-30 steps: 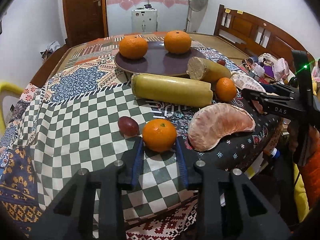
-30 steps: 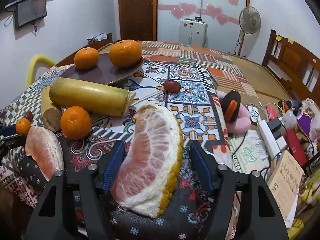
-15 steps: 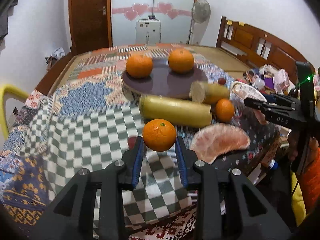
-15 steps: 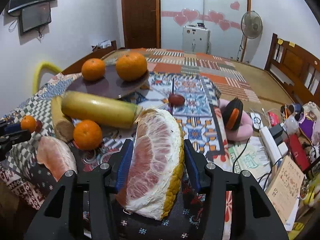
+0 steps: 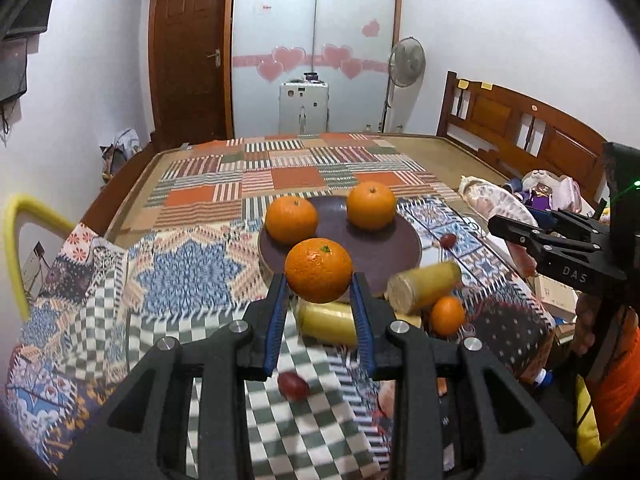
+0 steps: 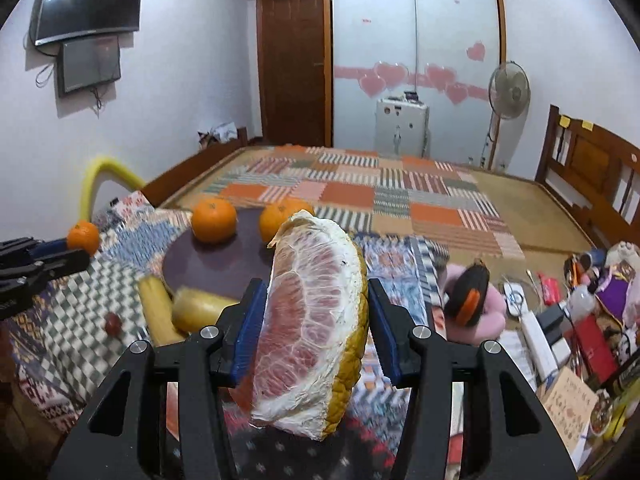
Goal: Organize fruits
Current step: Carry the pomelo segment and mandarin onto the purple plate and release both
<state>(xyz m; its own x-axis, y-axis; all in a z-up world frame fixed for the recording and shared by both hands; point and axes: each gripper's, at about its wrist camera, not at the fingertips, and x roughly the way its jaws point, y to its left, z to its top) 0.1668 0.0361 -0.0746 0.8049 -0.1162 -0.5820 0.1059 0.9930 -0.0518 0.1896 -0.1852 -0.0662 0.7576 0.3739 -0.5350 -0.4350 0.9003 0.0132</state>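
Note:
My left gripper point(image 5: 320, 292) is shut on an orange point(image 5: 318, 270) and holds it above the table, short of the dark round plate point(image 5: 384, 256). Two more oranges point(image 5: 292, 219) point(image 5: 371, 205) sit on that plate. My right gripper point(image 6: 314, 312) is shut on a large pomelo wedge point(image 6: 314, 320) lifted off the table; the plate point(image 6: 216, 268) lies ahead on its left. In the right wrist view my left gripper shows at the far left with its orange point(image 6: 83, 237).
Two yellow sugarcane-like pieces point(image 5: 424, 285) point(image 5: 328, 320), a small orange point(image 5: 448, 315) and a dark red fruit point(image 5: 293, 385) lie on the patterned cloth. Another red fruit point(image 5: 448, 240) lies beyond the plate. Clutter point(image 6: 560, 320) and a pink cushion point(image 6: 476, 300) sit on the right.
Both grippers have risen from the table with their fruit. The left one carried its orange up and towards the plate; the right one lifted the pomelo wedge.

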